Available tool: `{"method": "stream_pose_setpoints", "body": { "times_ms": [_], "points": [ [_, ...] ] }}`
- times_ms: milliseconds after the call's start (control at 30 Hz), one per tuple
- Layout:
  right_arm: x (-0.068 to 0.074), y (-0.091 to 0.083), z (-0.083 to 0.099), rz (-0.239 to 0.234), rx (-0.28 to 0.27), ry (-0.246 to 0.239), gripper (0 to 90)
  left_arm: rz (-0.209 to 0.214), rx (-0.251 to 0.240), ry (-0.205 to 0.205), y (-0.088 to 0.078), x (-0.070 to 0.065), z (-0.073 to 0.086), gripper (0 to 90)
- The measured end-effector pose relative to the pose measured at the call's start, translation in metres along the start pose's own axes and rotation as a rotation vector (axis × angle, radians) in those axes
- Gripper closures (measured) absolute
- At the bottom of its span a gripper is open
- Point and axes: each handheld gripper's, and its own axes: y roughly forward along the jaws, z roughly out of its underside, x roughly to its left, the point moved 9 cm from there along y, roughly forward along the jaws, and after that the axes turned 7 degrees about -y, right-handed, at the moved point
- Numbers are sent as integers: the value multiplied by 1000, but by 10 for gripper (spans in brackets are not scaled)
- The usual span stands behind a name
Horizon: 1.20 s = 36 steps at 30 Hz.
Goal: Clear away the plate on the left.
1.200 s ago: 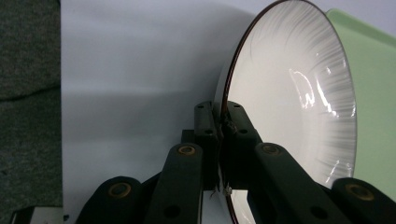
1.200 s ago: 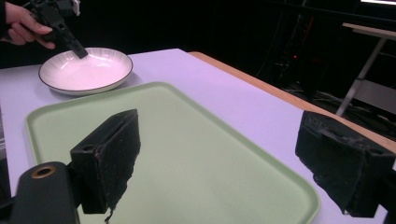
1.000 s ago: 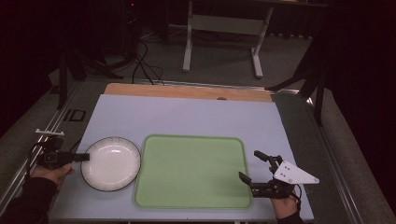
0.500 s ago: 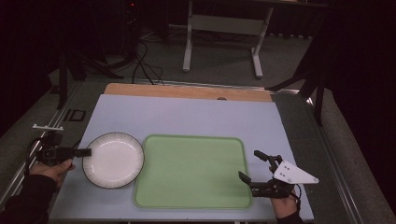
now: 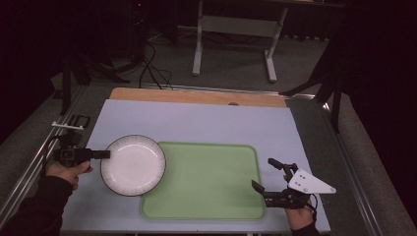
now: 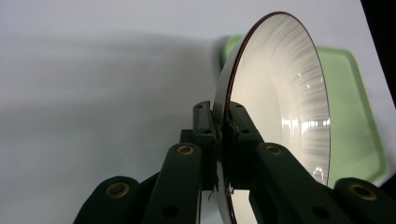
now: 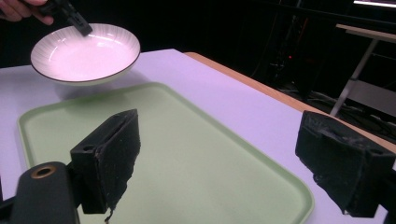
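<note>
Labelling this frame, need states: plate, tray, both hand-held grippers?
plate: held by its rim, lifted off the table, right edge over the tray's left edge, empty.
tray: flat on the table, empty.
left hand-held gripper: shut on the plate's rim.
right hand-held gripper: open, nothing between its jaws, at the tray's right edge.

Count on my counter (image 5: pixel 206 123): one white plate with dark rim (image 5: pixel 133 164), one green tray (image 5: pixel 206 182), two tools, my left tool (image 5: pixel 103 154) and my right tool (image 5: pixel 263 174). One metal stand (image 5: pixel 236 29) behind.
</note>
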Motion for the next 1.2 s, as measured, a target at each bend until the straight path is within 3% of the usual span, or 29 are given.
{"method": "stream_pose_setpoints", "body": {
  "times_ms": [433,1200],
  "points": [
    [0,-2,-2,4,-13,-7,137,38,55,66,20,-43,-8,853],
    [0,-3,-3,7,-15,-11,137,125,95,143,48,-110,-26,853]
  ]
}}
